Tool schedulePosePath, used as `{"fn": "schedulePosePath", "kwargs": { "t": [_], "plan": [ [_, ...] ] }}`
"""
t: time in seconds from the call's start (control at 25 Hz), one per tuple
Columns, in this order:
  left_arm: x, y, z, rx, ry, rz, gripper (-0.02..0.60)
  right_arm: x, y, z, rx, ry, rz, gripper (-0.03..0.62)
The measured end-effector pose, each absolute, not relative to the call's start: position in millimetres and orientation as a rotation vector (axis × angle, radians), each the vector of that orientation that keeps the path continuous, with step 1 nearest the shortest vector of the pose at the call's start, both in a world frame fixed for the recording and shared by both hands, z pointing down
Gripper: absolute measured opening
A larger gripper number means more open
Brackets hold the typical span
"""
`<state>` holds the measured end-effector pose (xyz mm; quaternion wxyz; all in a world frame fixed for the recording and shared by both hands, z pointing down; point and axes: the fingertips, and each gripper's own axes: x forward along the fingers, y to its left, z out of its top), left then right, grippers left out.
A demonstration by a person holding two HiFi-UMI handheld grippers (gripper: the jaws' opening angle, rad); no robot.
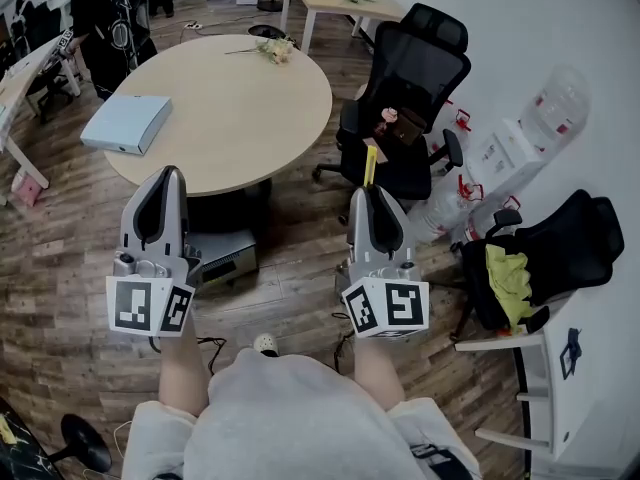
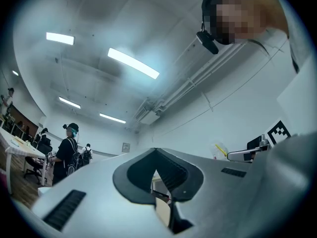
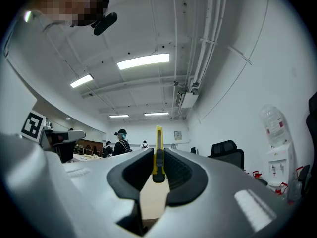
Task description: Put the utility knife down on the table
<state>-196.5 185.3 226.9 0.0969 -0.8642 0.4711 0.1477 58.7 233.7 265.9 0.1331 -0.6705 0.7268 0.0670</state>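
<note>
Floor (image 1: 60, 268): brown wood boards under everything.
Counter (image 1: 240, 118): round, light wood, out in front of both tools.
Black chair (image 1: 415, 68): an office chair on wheels, just right of the counter, with some small brown and pink things on its seat.
Second chair (image 1: 575, 233): also black, far to the right by the white wall.
Person in black (image 1: 105, 18): stands at the far left, past the counter.
Water cooler (image 1: 520, 143): white, with a clear bottle on top, against the wall between the two chairs.
White box (image 1: 127, 123): flat, lies on the left edge of the counter.
Left tool (image 1: 163, 178): held up in the air over the floor, near the edge of the counter. Its jaws are pressed together at the tips, and there is nothing in them.
Right tool (image 1: 371, 193): held up in the air beside the left one. Its jaws squeeze the knife from both sides.
Cloth (image 1: 510, 273): yellow-green, hangs on the second chair.
Flowers (image 1: 272, 48): a small bunch, lies on the far side of the counter.
Utility knife (image 1: 369, 165): yellow, with a black slider. It sits between the jaws of the right tool and pokes out past their tips. It is up in the air, not on the counter.
</note>
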Motion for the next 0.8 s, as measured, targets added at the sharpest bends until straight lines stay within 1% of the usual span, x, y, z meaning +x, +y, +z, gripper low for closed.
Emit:
{"fn": "schedulePosePath", "kwargs": {
  "t": [0.36, 0.8],
  "plan": [
    [-193, 150, 238, -2.598, 1.378, 0.427, 0.008, 58, 205, 275, -1.977, 2.11, 0.185, 0.075],
    [-172, 82, 241, -2.577, 1.428, 0.424, 0.008, 88, 128, 277, -1.946, 2.114, 0.165, 0.075]
  ]
}}
